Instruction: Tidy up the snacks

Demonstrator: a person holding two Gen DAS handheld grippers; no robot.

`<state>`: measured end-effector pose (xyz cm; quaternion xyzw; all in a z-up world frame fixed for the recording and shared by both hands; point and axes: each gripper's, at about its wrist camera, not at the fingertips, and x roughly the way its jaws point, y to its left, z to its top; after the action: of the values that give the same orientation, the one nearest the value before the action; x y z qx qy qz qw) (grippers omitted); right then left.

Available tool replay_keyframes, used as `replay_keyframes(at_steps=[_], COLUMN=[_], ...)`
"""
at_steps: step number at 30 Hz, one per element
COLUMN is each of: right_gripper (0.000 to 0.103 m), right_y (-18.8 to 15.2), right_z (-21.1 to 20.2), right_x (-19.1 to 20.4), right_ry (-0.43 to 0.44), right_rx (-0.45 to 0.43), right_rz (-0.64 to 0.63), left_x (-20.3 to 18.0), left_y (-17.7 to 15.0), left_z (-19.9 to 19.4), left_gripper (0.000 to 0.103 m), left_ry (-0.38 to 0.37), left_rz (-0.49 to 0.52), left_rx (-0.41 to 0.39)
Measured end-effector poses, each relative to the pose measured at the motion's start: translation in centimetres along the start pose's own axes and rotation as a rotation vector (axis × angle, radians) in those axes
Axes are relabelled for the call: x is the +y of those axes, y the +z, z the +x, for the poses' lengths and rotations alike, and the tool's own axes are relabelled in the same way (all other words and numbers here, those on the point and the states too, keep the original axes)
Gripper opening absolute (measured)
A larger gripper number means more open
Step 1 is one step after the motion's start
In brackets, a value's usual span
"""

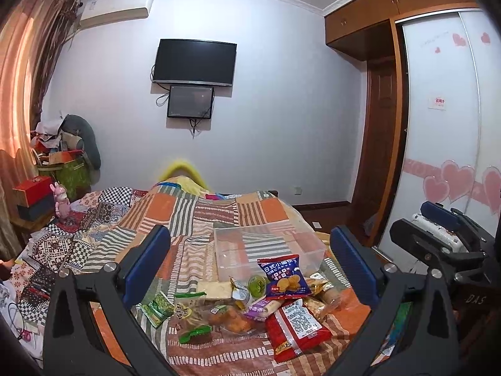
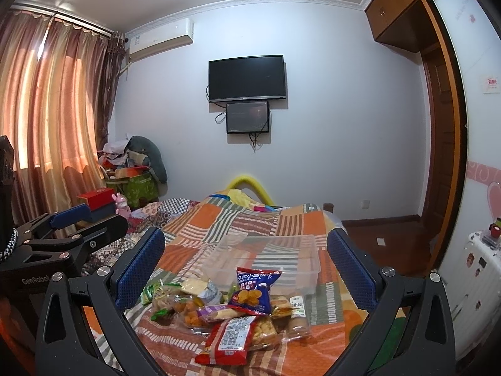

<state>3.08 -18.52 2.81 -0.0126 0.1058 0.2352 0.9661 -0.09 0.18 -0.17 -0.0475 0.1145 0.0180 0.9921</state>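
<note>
A pile of snack packets lies on the patchwork bedspread [image 1: 219, 210]: a blue biscuit bag [image 1: 283, 277] [image 2: 253, 291], a red packet [image 1: 296, 329] [image 2: 227, 340], a green pea packet [image 1: 156, 308] and others. A clear plastic bin [image 1: 269, 247] [image 2: 275, 257] stands empty just behind the pile. My left gripper [image 1: 250, 269] is open and empty above the pile. My right gripper [image 2: 245, 269] is open and empty above the pile; it also shows in the left wrist view [image 1: 438, 228], to the right.
The bed fills the middle. Boxes [image 1: 34, 191] and clutter sit at its left by the curtains [image 2: 47, 109]. A wardrobe [image 1: 451, 125] and a white suitcase [image 2: 479, 272] stand at right. A TV [image 2: 247, 78] hangs on the far wall.
</note>
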Motion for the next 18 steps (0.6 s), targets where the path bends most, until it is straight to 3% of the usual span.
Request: replay_keyframes(at_steps=[18], right_gripper=[0.103], right_y=[-0.16], right_z=[-0.02], right_x=[0.04], right_ry=[0.007], right_rx=[0.001], right_rz=[0.004], left_x=[0.15], left_y=[0.03], left_z=[-0.28], left_gripper=[0.103], left_ry=[-0.001], left_rz=[0.001], left_rx=[-0.003])
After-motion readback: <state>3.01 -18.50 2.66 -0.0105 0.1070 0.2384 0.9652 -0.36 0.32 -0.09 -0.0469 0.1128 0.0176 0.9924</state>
